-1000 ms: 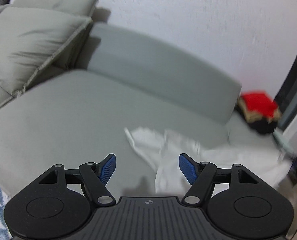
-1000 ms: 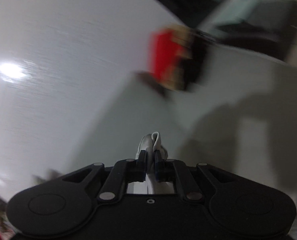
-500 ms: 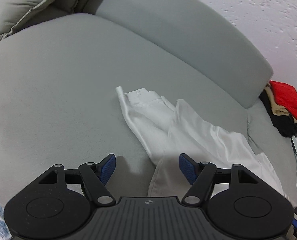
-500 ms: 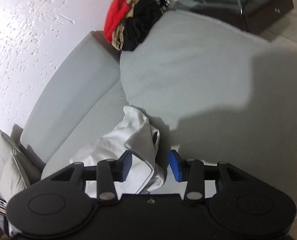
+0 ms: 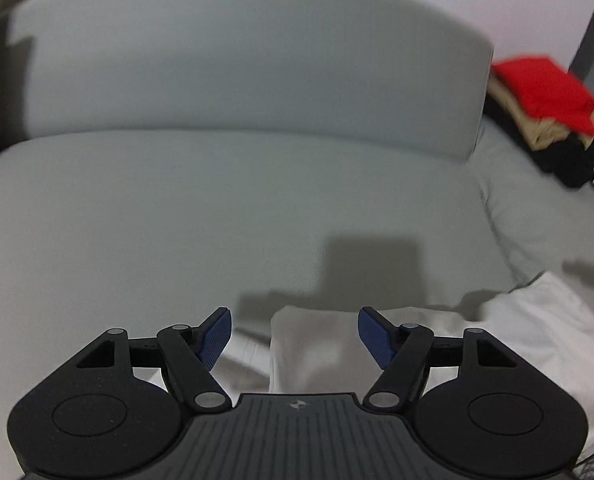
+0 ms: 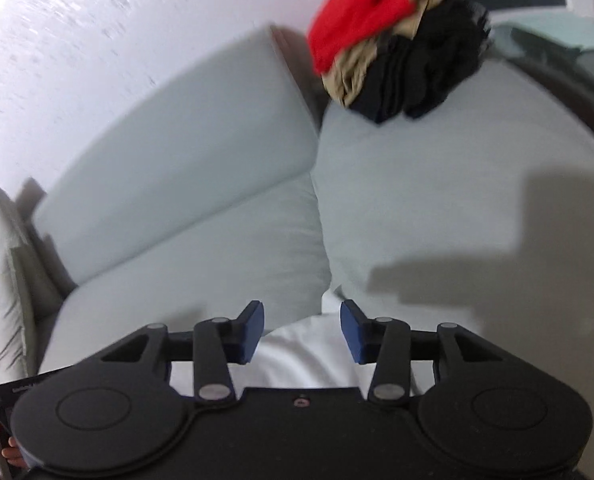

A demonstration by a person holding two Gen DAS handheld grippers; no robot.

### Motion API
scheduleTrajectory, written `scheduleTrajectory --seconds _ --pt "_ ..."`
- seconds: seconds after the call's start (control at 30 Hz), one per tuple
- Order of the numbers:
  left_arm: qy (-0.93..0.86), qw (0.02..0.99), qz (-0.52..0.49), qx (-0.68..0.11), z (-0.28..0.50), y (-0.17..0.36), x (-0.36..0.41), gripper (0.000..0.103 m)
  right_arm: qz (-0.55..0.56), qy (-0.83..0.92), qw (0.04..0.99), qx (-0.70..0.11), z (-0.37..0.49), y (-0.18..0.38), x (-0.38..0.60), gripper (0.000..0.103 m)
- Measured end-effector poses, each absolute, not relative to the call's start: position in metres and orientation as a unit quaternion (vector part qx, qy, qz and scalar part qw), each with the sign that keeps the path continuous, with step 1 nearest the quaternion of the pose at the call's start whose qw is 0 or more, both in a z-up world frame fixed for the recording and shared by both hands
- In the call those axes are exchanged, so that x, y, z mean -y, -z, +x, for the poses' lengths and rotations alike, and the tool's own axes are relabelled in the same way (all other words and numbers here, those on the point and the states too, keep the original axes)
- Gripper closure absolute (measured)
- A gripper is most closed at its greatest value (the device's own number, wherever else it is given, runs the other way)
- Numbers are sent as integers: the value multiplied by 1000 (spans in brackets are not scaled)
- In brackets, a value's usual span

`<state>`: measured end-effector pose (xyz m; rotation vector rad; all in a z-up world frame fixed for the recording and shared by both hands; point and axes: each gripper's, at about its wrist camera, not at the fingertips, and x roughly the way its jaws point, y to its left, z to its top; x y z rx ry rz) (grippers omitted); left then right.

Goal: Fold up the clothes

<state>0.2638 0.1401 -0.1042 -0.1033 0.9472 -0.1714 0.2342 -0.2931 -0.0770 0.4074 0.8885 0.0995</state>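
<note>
My left tongs (image 5: 294, 330) stand wide open with nothing between the blue pads, hanging just over the near edge of a white garment (image 5: 313, 344) that lies on the grey sofa (image 5: 177, 208). My right tongs (image 6: 301, 326) are open too, empty, poised above another part of the white garment (image 6: 297, 356), near the seam where two seat cushions meet.

As I judge it, this piece is barely started: the cloth lies loose and rumpled at the near edge of the seat, spreading off to the right in the left view, with no neat fold showing. Neither side has a grip yet, so grasping, flattening and folding all remain. At the far right of the sofa sits a pile of clothes (image 5: 553, 120), red on top, tan and black beneath; whether those are finished work I cannot tell.

I can read no brand, label or writing on anything.
</note>
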Motion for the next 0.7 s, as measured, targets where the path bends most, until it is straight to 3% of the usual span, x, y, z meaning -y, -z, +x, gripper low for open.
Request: scheduleTrajectory --seconds 0.27,0.3,0.33,0.37,0.4,0.47,0.6,0.7 --pt "118 853 52 -505 296 150 -109 50 107 -55 862 -492 317 116 270 63" --pt "124 856 64 -497 293 151 -104 58 97 -59 863 -492 319 117 266 64" --pt "131 860 73 -488 289 151 -99 84 86 -61 865 -491 320 119 263 66" --pt "130 868 83 -473 283 148 -95 95 75 -63 866 -491 322 120 259 85" --pt "121 879 95 -451 277 144 -92 96 64 -65 866 -491 324 122 256 100" --pt "100 901 114 -406 264 135 -86 96 47 -60 878 -472 322 120 252 100" --pt "30 941 133 -310 252 119 -82 96 98 17 927 -361 304 98 275 100" --pt "-11 943 122 -309 265 129 -82 94 136 72 944 -292 295 88 292 100"
